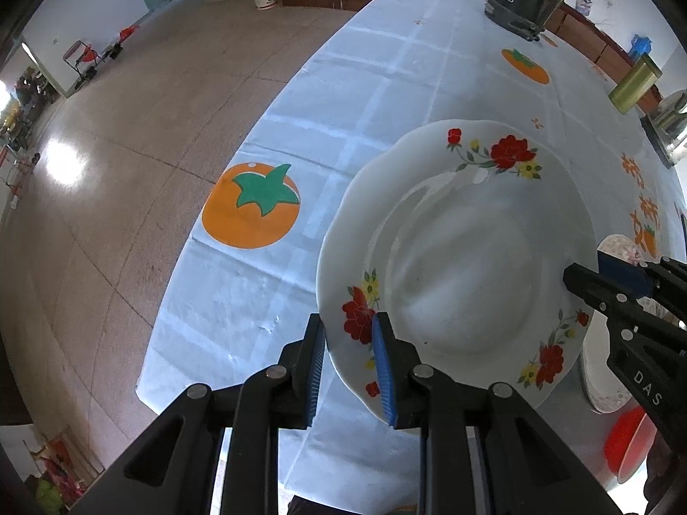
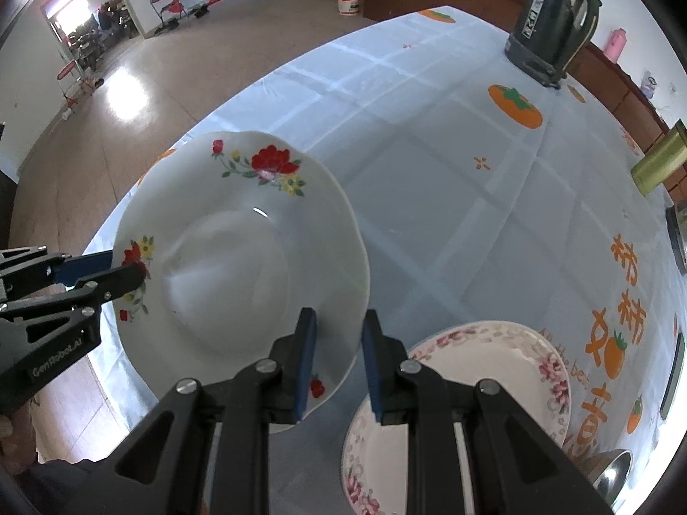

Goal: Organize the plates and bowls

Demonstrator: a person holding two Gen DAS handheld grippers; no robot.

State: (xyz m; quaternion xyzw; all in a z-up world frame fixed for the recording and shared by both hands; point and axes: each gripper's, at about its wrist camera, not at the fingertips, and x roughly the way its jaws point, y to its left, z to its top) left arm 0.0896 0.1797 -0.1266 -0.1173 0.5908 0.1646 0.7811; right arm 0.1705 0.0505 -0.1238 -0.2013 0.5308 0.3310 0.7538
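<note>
Left side first: the left tongs (image 1: 350, 369) are clamped on the near-left rim of the red-flowered plate (image 1: 463, 257), blue pads pinching the scalloped edge right by a red bloom. Across the dish, the right tongs (image 2: 337, 365) bite the opposite rim, so the plate hangs between both hands, clear of the blue tablecloth-covered counter (image 1: 257, 300) and tilted a touch. It's a deep white plate, wavy rim, red and yellow flower sprays spaced around it, glossy and bare inside. Now the key relation: just to the right, below the right tongs, sits the pink-flowered plate (image 2: 481, 369) flat on the counter, seemingly atop a stack. I'd call that the landing spot, a short carry rightward, the right hand being nearer. A red bowl (image 1: 629, 442) waits beyond.
</note>
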